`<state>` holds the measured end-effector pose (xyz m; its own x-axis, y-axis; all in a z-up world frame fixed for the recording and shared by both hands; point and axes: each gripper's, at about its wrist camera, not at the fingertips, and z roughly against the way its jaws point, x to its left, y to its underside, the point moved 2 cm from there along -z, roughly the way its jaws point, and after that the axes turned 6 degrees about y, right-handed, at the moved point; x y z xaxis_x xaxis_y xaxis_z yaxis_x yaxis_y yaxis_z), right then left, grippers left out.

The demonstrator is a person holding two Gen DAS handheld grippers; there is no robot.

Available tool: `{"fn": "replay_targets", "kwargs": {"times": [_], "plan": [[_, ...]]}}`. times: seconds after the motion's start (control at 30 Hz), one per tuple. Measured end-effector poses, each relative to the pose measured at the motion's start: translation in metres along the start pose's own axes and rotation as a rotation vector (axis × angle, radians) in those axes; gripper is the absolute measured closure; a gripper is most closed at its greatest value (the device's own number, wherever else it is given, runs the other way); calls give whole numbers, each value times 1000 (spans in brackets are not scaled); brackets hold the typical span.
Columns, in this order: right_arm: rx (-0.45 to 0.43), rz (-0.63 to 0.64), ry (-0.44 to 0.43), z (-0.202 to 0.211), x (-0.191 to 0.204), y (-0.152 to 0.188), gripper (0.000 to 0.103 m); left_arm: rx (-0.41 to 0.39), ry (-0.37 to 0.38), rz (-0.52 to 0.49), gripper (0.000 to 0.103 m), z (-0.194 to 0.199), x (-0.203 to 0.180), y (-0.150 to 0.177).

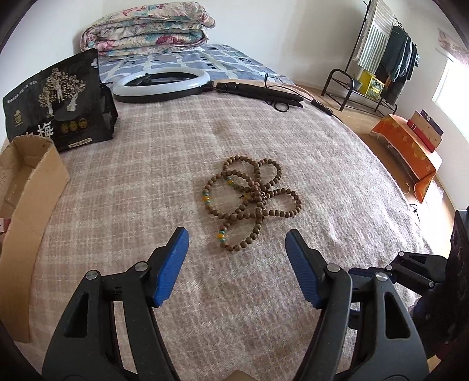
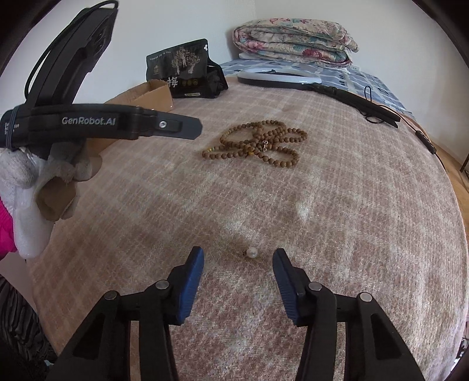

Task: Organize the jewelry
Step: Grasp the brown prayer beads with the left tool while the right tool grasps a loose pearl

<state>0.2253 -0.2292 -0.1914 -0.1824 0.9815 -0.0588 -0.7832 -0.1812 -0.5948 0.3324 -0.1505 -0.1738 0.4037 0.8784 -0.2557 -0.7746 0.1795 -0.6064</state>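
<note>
A tangle of brown wooden bead strands [image 1: 252,199] with a few yellow and green beads lies on the pink plaid blanket [image 1: 146,175]. My left gripper [image 1: 236,237] is open and empty, just short of the beads' near loop. In the right wrist view the beads [image 2: 258,143] lie farther off. A small white pearl earring [image 2: 251,252] lies on the blanket just ahead of my right gripper [image 2: 238,257], which is open and empty. The left gripper's body [image 2: 102,123], held by a gloved hand, shows at the left of that view.
An open cardboard box [image 1: 26,187] sits at the blanket's left edge, with a black printed bag [image 1: 58,99] behind it. A ring light [image 1: 161,83] with its black stand and cable lies at the back. A folded quilt [image 1: 146,26] is beyond. The bed edge drops off at right.
</note>
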Motion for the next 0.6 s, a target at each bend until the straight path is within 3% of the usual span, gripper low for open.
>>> {"fn": "replay_targets", "kwargs": {"times": [0.2,0.6], "plan": [[-17,-34,-4,-4,-5,2,65,16,8,7,32,-25,-7,-11],[-32,-24,14,-8,-2,6,65,49,-29,-29,32,-66,-12,-26]]}}
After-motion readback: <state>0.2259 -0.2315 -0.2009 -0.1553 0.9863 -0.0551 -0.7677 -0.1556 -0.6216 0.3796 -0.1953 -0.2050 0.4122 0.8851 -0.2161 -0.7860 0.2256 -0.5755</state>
